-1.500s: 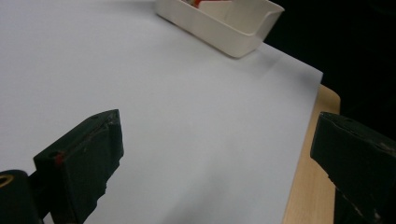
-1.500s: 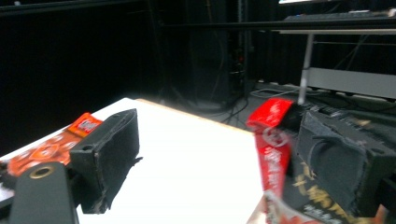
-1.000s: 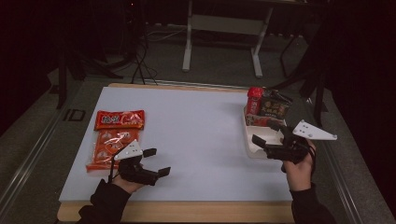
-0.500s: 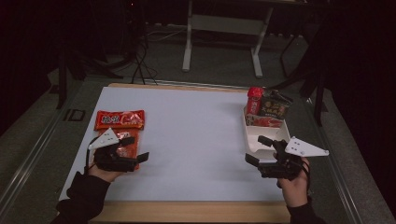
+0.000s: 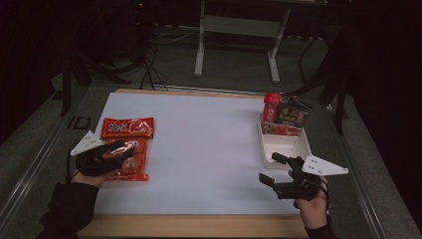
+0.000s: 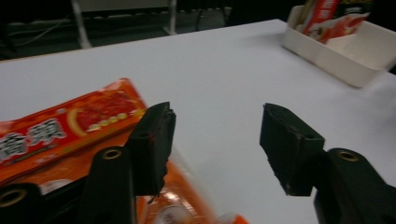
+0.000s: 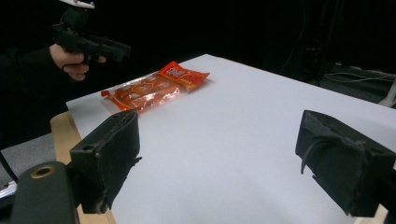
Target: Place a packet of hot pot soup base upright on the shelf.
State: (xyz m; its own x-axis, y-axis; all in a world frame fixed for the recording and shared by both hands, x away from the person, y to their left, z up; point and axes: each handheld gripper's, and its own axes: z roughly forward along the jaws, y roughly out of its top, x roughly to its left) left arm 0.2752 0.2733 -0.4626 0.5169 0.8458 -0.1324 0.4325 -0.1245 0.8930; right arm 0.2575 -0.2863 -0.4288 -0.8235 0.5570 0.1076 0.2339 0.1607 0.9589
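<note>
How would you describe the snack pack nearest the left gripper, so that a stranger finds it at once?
Start at the white table and go to its left side, where two packets lie. The orange transparent pack is the nearer one, beside the left gripper. Unlike the red packet behind it, it is see-through and longer.

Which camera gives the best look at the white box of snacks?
The high view: the white box shows whole, snacks standing at its far end. The left gripper view catches it blurred in a corner.
</note>
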